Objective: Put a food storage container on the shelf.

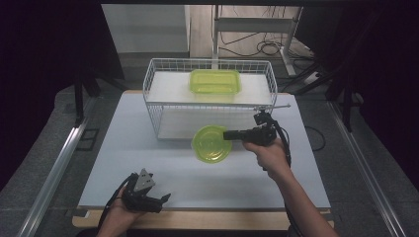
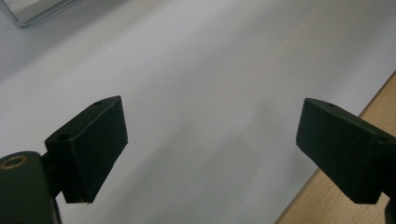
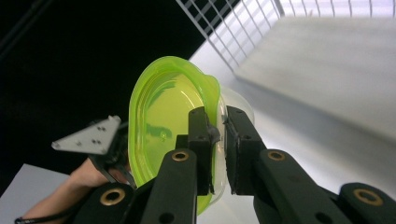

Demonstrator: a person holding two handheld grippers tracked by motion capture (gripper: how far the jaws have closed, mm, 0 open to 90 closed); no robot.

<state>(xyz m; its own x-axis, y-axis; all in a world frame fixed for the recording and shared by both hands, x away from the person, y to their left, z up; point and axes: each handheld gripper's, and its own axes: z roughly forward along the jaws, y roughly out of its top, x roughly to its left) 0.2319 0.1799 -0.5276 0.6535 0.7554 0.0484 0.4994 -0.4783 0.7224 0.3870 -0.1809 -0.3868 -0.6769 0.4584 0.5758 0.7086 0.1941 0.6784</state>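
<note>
The white table [image 1: 148, 163] carries a white wire basket [image 1: 163, 66] set toward its far side, with a shelf inside; on that shelf rests a rectangular green container [image 1: 215, 81]. In front of the basket, above the tabletop, hangs the round green container [image 1: 212, 143], a translucent lime plastic tub with a rolled rim. The right gripper [image 1: 228, 134] pinches it at the rim on its right edge, jaws nearly closed with only the thin wall between the pads, as the right gripper view shows [image 3: 217, 128].

The tub looks light and thin-walled, so it likely flexes under pressure and could twist or slip out of a single-edge pinch, since the plastic is smooth and glossy. The rim is the stiffest part and the sensible place to grip; squeezing the wall lower down would probably buckle it. It does not look fragile, though a hard squeeze could crease it.

The left gripper [image 1: 163, 198] rests near the table's near edge, jaws spread wide with nothing between them, over bare tabletop [image 2: 210, 121].
</note>
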